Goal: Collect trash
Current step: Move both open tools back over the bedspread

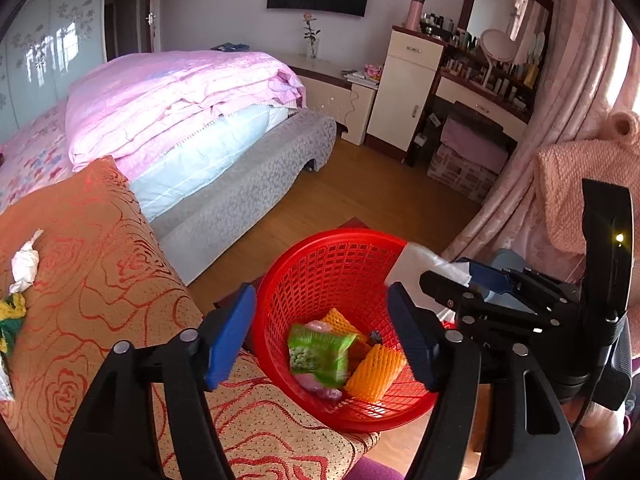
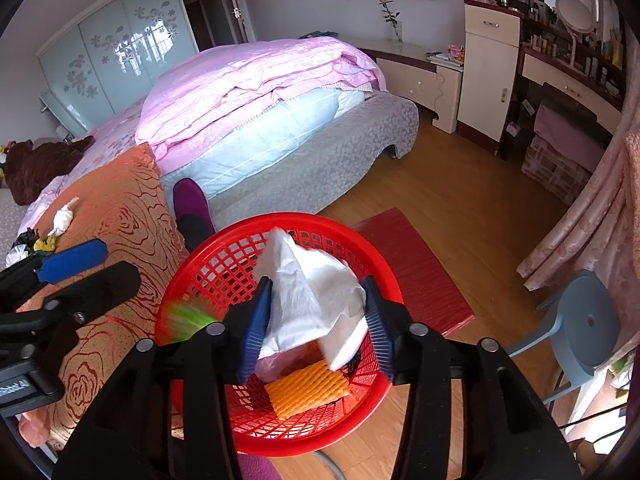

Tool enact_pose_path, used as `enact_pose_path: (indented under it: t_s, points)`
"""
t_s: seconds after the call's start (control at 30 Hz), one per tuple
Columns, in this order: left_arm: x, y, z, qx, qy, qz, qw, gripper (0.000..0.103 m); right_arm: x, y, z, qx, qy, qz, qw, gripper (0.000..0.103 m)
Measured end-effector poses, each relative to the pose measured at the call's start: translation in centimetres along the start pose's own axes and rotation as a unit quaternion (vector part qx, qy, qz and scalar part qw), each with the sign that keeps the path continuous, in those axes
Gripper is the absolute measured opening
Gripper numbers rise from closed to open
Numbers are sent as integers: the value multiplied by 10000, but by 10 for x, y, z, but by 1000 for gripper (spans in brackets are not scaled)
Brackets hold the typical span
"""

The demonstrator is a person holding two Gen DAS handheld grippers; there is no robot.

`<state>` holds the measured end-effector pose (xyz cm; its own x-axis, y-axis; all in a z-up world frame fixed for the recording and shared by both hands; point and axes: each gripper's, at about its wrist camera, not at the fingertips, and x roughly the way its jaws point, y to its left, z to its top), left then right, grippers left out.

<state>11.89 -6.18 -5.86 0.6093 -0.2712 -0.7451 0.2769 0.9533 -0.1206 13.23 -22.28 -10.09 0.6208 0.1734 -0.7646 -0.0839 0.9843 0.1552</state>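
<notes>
Over the round red plastic lattice basket [image 2: 372, 276], both grippers are at the drop step: the left gripper [image 1: 322, 336] stands open and empty above the green snack wrapper [image 1: 318, 354] lying inside, and the right gripper [image 2: 316, 328] has its jaws parted around a crumpled white plastic bag [image 2: 310, 300], apparently loose. Judged next: withdraw and fetch the crumpled white tissue [image 1: 25, 264] on the orange rose-patterned cushion [image 1: 100, 280].

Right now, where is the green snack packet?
In the left wrist view the green snack packet lies inside the red basket, beside orange foam netting, below the open left gripper.
</notes>
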Motion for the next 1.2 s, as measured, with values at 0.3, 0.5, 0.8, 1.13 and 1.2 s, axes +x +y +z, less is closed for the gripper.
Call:
enact_pose_path:
  t_s: [0.3, 0.5, 0.8, 1.13, 1.2]
  points:
    - [-8, 7, -1, -90, -118, 143, 9998, 71, -2, 3, -1, -50, -47, -47, 10000, 56]
    - [-24, 17, -6, -172, -299, 348, 9988, 73, -7, 8, -2, -105, -145, -43, 9998, 56]
    - [-65, 47, -16, -423, -702, 824, 9932, 77, -18, 31, -6, -257, -415, 21, 9988, 68]
    - [-113, 93, -46, -719, -887, 1437, 9830, 77, -29, 87, -19, -805, -513, 599, 9936, 70]
    - [-123, 105, -54, -834, -914, 1629, 9789, 77, -34, 98, -20, -842, -471, 831, 9919, 71]
